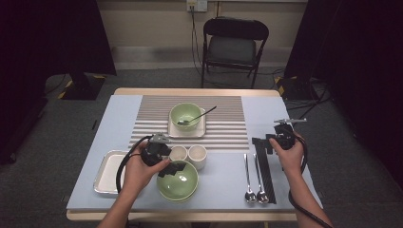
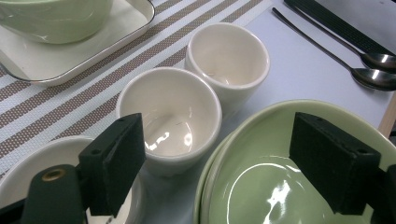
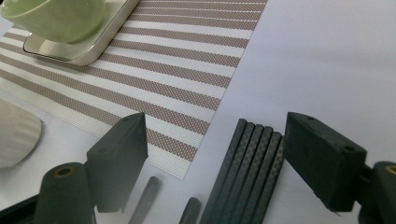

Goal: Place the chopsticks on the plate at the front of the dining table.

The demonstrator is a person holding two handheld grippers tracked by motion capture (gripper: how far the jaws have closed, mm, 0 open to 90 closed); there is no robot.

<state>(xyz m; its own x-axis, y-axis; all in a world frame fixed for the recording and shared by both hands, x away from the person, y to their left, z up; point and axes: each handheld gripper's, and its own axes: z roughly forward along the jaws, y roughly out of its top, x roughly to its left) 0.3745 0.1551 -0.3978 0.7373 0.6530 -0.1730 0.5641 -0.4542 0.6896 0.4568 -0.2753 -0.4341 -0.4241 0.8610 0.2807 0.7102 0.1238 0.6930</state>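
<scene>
Grey carpet, a dark folding chair (image 1: 235, 45) and black drapes surround a pale blue table (image 1: 223, 183) that carries a brown-and-white striped woven placemat (image 1: 228, 126).

At the left, the left gripper (image 1: 172, 168) hovers with its black block-shaped jaws spread wide and gripping nothing. One jaw sits over the rim of the stacked glossy green bowls (image 2: 261, 186), the other just beside a smooth cream cup (image 2: 170, 116). That cup is round, empty and glazed, and it touches a second empty cream cup (image 2: 229, 58). A white dish (image 2: 28, 163) with a rounded edge lies under the left jaw.

At the right, the right gripper (image 1: 262, 145) is also wide open and holds nothing. Its jaws straddle the far end of a bundle of black chopsticks (image 3: 252, 163) with a woven, carbon-like texture, which lie flat on the table. Two shiny metal spoons (image 1: 254, 178) lie just beside them.

Farther off on the placemat, a square cream tray (image 1: 202, 128) holds a green bowl (image 1: 185, 114), and a dark-handled spoon (image 1: 197, 115) rests in that bowl.
</scene>
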